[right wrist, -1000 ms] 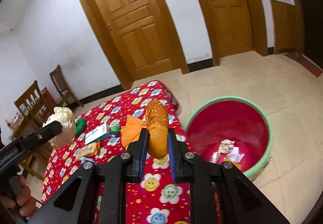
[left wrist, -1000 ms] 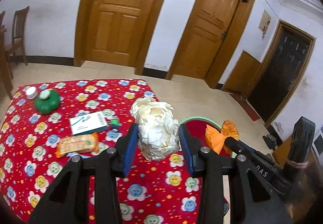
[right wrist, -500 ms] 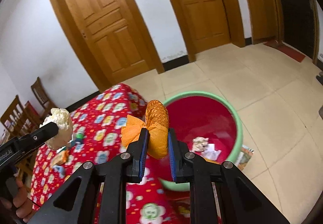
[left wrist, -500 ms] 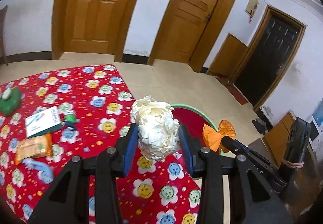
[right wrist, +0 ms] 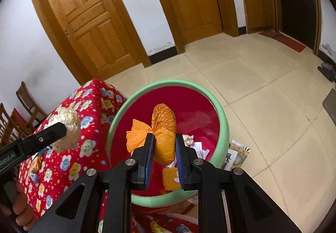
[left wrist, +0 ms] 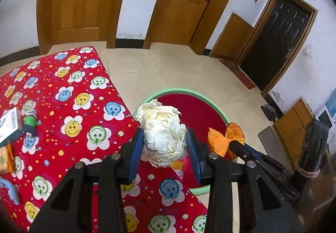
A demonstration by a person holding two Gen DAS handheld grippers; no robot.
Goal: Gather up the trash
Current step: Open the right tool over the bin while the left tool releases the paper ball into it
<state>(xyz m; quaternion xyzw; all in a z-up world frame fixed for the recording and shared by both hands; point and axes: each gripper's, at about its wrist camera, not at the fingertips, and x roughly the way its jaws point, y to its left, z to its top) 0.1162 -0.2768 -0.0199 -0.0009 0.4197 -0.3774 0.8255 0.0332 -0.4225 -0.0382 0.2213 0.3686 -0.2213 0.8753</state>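
Change: over the last second both your grippers have swung off the red flowered desk (left wrist: 69,111) toward the green-rimmed bin (right wrist: 222,119); the bin, earlier off to the right of the right wrist view, now fills its centre.
Left gripper (left wrist: 164,148): clenched on the white paper ball (left wrist: 162,138), with no change in that grip. In the left wrist view the ball sits over the near left part of the bin's rim, at the desk's corner, so it is not yet squarely above the opening.
Right gripper (right wrist: 164,148): its jaws have just been opening a little with the orange wrapper (right wrist: 162,134) between them; the pads look close against it still, though you may already be letting go.
Wrapper's place: centre of the right wrist view, right over the bin's red inside, where other scraps lie lower right.
Meaning: the orange piece is ready to drop; the paper ball likely needs carrying a bit further right in its frame first.
Left behind: a white box (left wrist: 9,125) and a snack packet (left wrist: 5,159) sit at the left edge of the left wrist view.
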